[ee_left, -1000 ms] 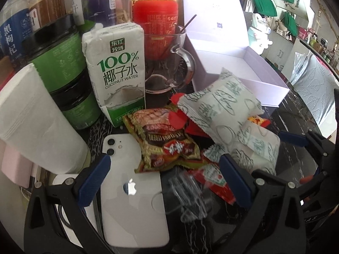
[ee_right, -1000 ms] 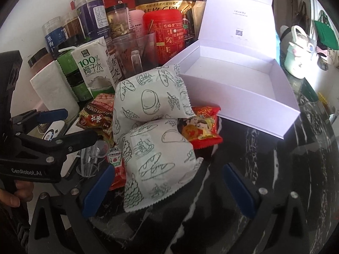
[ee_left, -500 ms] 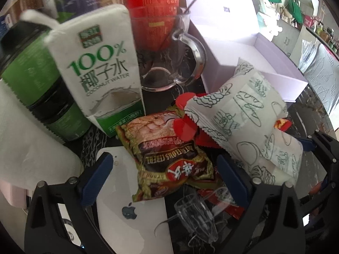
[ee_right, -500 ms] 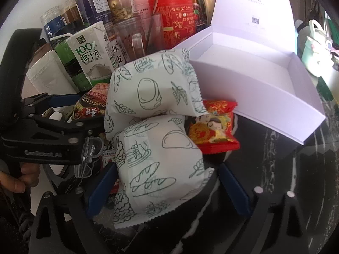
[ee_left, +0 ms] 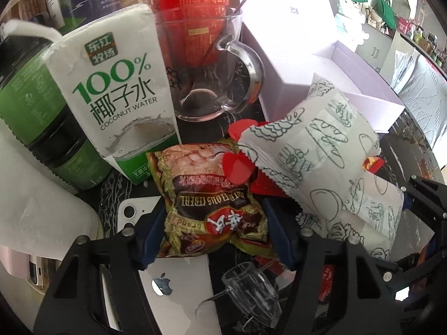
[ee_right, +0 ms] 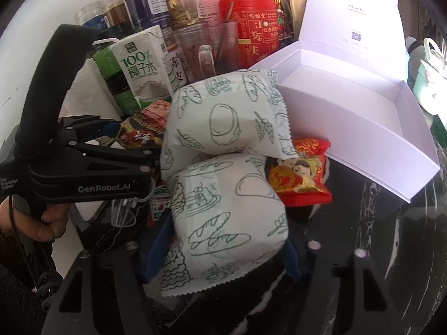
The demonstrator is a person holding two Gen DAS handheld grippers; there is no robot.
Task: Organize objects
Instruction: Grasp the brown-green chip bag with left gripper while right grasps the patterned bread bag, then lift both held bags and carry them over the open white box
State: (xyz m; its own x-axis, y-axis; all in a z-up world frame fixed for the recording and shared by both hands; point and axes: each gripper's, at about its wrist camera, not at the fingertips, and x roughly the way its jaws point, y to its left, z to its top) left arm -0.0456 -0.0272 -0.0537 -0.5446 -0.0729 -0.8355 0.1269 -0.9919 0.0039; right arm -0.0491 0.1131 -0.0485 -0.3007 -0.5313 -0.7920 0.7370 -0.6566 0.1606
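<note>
Since the earlier frames both pairs of jaws had drawn in from wide apart to sit against a packet each. The left gripper (ee_left: 213, 231) was closing, its blue pads (ee_left: 149, 237) pressed on both sides of the single brown cereal packet (ee_left: 212, 206), which lay partly over the one white phone (ee_left: 178, 287) on the dark marble table (ee_right: 363, 223). The right gripper (ee_right: 223, 254) was closing as well, its pads against the flanks of the nearer white bread packet (ee_right: 229, 209). There were two such packets with green drawings; the second one (ee_right: 226, 117) lay on top of the first, tilted toward the carton. One red snack packet (ee_right: 299, 176) sat just beside them, between the bread and the one open white box (ee_right: 349, 111), whose lid stood upright. Behind the pile stood one coconut water carton (ee_left: 114, 83), one glass mug (ee_left: 212, 64) with a stick in it, and one red canister (ee_left: 195, 5). One small clear plastic cup (ee_left: 251, 293) lay tipped on the table near the left gripper.
</note>
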